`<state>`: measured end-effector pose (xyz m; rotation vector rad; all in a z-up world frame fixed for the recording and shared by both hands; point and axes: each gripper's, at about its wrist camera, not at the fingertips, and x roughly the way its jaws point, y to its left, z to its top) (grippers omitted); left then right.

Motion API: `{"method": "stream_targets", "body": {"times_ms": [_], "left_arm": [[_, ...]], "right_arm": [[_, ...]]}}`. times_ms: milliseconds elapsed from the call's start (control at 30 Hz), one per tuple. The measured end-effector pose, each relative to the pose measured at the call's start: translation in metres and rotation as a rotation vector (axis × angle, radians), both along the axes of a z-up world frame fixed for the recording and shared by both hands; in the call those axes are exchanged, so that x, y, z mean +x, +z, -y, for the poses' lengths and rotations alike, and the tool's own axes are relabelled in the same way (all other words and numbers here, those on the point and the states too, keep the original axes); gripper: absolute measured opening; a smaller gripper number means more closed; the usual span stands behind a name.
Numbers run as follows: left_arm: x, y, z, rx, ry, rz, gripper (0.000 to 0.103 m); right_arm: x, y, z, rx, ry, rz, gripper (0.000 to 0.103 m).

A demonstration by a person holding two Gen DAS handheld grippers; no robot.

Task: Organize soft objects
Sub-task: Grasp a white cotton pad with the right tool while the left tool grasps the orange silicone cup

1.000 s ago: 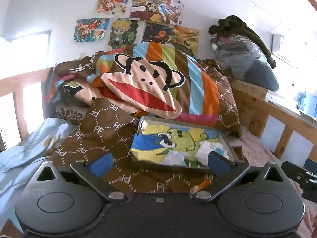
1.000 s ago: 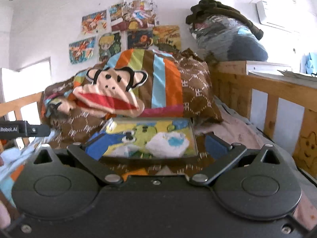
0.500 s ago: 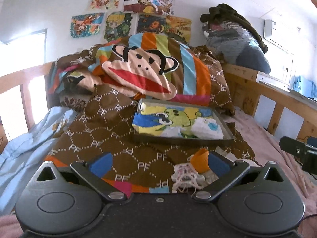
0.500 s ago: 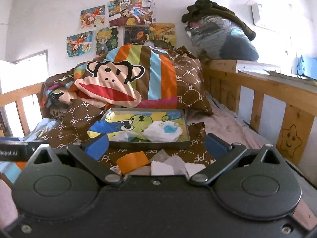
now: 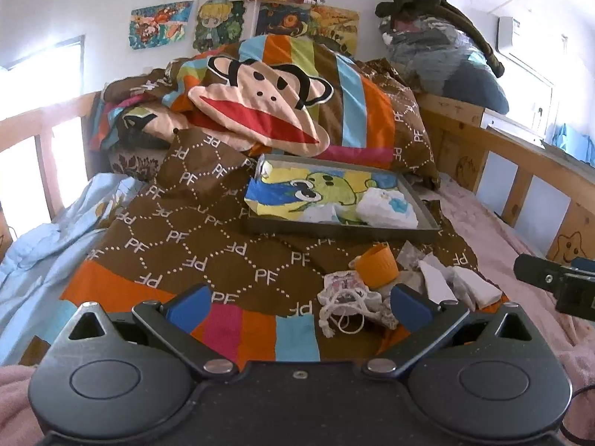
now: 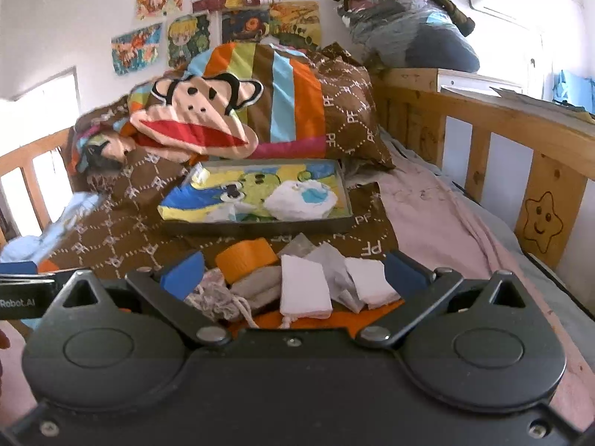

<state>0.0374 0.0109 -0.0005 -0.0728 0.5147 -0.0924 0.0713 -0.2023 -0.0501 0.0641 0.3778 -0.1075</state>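
While both tools hover low over the brown quilt (image 5: 193,230), the left gripper (image 5: 299,303) and right gripper (image 6: 293,269) each stand spread wide, holding nothing. Small soft objects (image 6: 305,286), including an orange cup-shaped piece (image 6: 245,258) and a drawstring pouch (image 5: 344,291), lie heaped just ahead. Beyond them sits the grey tray (image 5: 427,228), backed by the monkey cushion (image 5: 260,111).
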Motion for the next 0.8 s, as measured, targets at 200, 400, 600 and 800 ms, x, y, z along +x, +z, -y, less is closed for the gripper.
{"method": "stream_targets", "body": {"times_ms": [200,400,600,800], "left_arm": [[0.004,-0.008,0.002,0.011,-0.001,-0.04,0.102],[0.009,-0.013,-0.002,-0.009,0.015,-0.068,0.102],[0.012,-0.016,-0.002,-0.014,0.017,-0.082,0.102],[0.017,-0.019,-0.001,-0.015,0.014,-0.098,0.102]], "right_arm": [[0.008,-0.002,-0.009,-0.055,-0.014,-0.052,0.103],[0.015,-0.005,-0.017,-0.106,-0.006,-0.088,0.103],[0.022,-0.004,-0.014,-0.11,0.005,-0.112,0.103],[0.028,-0.007,-0.011,-0.091,0.007,-0.134,0.103]]}}
